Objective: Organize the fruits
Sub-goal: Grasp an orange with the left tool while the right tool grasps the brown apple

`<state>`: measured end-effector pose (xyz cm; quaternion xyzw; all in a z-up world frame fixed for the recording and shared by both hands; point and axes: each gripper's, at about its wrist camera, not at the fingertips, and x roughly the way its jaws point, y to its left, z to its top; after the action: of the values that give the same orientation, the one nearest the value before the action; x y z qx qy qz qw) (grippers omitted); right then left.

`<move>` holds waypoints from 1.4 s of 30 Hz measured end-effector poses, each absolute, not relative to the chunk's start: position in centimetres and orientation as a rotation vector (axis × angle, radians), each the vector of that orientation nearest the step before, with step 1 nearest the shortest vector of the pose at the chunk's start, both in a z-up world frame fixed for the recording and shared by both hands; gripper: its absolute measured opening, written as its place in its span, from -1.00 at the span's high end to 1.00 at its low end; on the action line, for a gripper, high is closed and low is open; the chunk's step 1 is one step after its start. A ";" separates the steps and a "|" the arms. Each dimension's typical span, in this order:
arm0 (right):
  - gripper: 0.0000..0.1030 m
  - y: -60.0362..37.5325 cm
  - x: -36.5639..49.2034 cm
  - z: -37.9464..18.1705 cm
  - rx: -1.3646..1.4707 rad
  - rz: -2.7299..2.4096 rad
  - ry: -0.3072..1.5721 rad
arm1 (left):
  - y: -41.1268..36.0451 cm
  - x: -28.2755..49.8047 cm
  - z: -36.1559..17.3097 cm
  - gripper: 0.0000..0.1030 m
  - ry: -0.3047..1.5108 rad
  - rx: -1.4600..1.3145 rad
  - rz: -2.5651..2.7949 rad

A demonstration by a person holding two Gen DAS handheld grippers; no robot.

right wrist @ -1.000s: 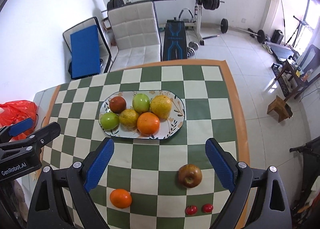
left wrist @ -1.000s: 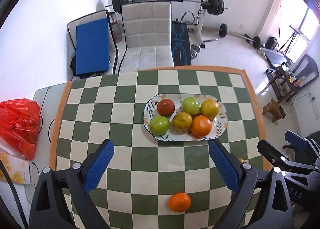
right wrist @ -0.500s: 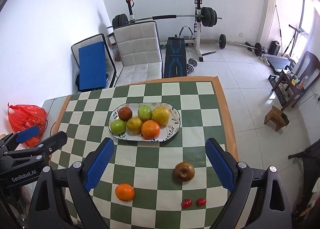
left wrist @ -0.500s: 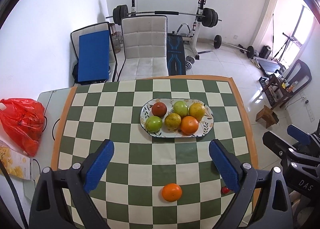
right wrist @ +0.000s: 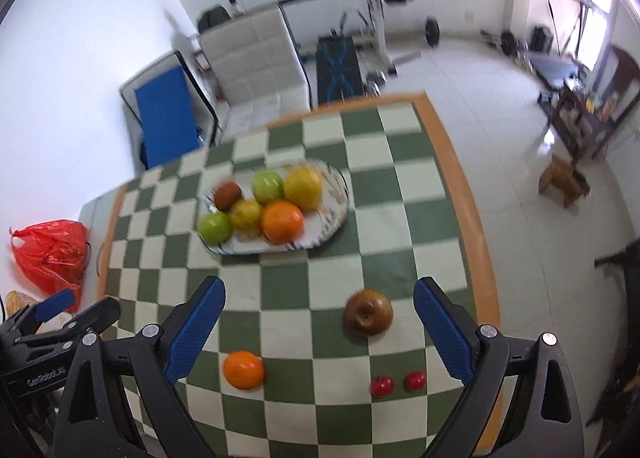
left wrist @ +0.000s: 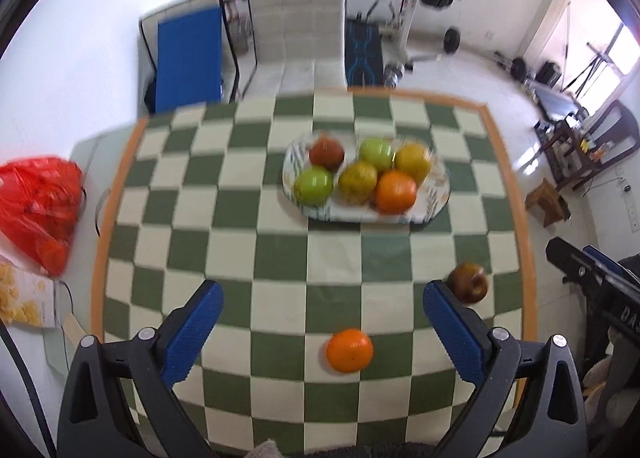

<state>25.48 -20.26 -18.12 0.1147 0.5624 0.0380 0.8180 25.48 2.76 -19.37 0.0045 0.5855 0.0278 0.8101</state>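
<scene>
1. The left gripper (left wrist: pixel 320 310) hangs above the near part of the table with its blue-padded jaws spread wide and nothing between them. A loose round orange (left wrist: pixel 349 350) lies on the cloth just ahead of the gap, nearer the right jaw.
2. The right gripper (right wrist: pixel 318 308) is likewise spread and empty. A brown-red apple (right wrist: pixel 368 317) sits on the cloth between its jaw lines, close to the right pad, stem dimple upward.
3. Two small red cherry tomatoes (right wrist: pixel 398 383) lie side by side near the table's front edge, on the right gripper's side, just apart from each other.
4. Further out, an oval patterned plate (left wrist: pixel 434 198) stands near the middle of the green-and-cream checked tablecloth (left wrist: pixel 260 258). It carries six fruits packed close: two green apples, a dark red one, two yellowish citrus and an orange, with bare rim left at its right end.
5. Beyond the table's left edge sits a crumpled red plastic bag (left wrist: pixel 36 210).
6. Judgement: the step in hand looks like the approach to pick up the loose fruit; four pieces remain off the plate.
7. The next move probably calls for lowering a gripper until its pads straddle one fruit at its widest, then closing gently, since round fruit may roll.
</scene>
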 end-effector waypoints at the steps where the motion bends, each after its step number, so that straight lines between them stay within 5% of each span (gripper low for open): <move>1: -0.89 -21.0 26.1 -20.7 0.272 0.074 1.253 | 2.8 25.6 -20.8 -0.99 1.292 -0.001 0.060; 9: -0.89 -23.0 28.4 -35.3 0.311 0.035 1.527 | 1.9 24.4 -34.6 -0.99 1.708 -0.098 0.066; 16: -0.77 -22.5 29.1 -40.2 0.292 0.055 1.599 | 0.2 23.8 -40.7 -0.91 1.830 -0.072 0.050; 18: -0.51 -22.2 29.2 -41.0 0.281 0.073 1.618 | -0.3 23.8 -41.1 -0.31 1.821 -0.032 0.044; 19: -0.35 -22.0 29.2 -41.5 0.272 0.084 1.632 | -0.4 23.8 -41.3 -0.19 1.824 -0.020 0.044; 42: -0.33 -17.6 25.8 -40.8 0.316 0.287 1.728 | 1.9 24.7 -38.6 -0.17 1.737 -0.152 0.091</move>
<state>25.82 -17.59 -40.82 0.1381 0.7545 0.1253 0.6293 24.72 1.88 -38.63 -0.0667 0.7625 0.0401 0.6423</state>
